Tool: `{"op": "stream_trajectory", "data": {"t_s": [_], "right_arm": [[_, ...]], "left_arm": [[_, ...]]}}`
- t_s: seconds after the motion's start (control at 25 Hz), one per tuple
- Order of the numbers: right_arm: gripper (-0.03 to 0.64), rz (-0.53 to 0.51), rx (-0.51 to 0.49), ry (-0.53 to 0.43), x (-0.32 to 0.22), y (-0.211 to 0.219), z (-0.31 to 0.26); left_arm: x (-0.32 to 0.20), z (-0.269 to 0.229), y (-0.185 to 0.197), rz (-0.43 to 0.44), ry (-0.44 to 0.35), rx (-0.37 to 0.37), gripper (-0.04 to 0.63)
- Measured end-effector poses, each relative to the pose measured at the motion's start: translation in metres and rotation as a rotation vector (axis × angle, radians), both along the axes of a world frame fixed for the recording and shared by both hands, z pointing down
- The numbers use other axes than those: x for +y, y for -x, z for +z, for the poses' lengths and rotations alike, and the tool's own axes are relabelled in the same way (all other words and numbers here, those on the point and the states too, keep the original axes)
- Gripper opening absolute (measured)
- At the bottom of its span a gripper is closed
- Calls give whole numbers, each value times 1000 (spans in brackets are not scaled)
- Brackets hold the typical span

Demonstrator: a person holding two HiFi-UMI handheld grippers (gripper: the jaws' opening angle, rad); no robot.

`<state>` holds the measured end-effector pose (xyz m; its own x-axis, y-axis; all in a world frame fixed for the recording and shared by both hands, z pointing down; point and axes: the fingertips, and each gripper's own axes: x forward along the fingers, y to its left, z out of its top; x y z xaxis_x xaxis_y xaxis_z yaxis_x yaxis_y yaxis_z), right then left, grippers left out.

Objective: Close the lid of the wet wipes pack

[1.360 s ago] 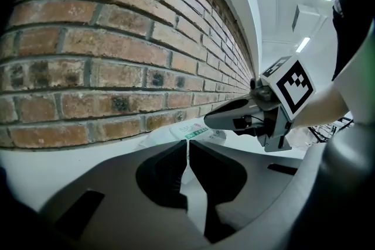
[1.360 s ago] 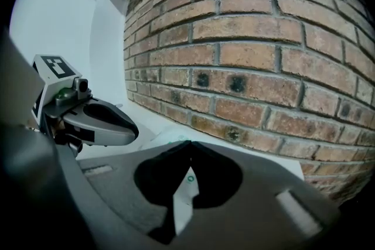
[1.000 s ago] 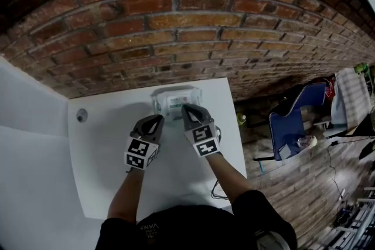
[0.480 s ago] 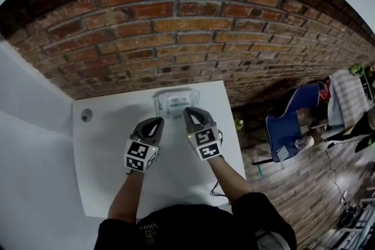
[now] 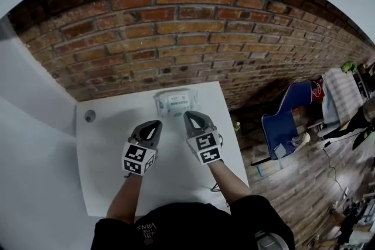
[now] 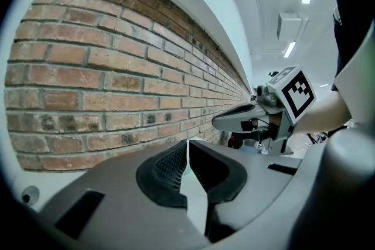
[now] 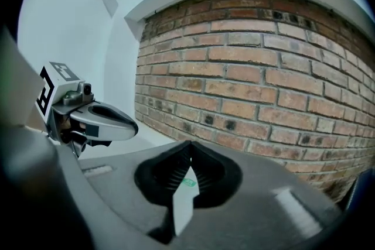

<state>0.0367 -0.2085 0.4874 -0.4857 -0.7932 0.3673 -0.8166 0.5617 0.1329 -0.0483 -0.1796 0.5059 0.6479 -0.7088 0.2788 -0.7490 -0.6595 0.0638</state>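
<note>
My head camera looks steeply down on the table (image 5: 99, 149) from above, while both gripper cameras sit low and close, sharing the brick wall (image 6: 88, 85) ahead.

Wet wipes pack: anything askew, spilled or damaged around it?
Nothing stands out. The wet wipes pack lies flat at the table's far edge by the brick wall; nothing spilled. The left gripper and right gripper are shut, short of it. Lid detail is too small to judge.
</note>
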Motion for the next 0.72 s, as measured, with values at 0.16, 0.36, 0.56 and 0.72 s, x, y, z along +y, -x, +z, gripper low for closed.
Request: {"op": "stream_trajectory", "data": {"t_s": [0.16, 0.36, 0.56, 0.72], "right_arm": [[-2, 11, 1, -17, 19, 2, -10], [-2, 27, 7, -40, 44, 3, -22], [-3, 65, 6, -51, 73, 3, -27], [-3, 88, -7, -56, 98, 5, -32]], "left_arm": [[15, -8, 5, 13, -11, 10, 12], [36, -18, 6, 39, -29, 21, 12], [61, -27, 11, 71, -51, 27, 12], [82, -31, 15, 93, -59, 35, 12]]}}
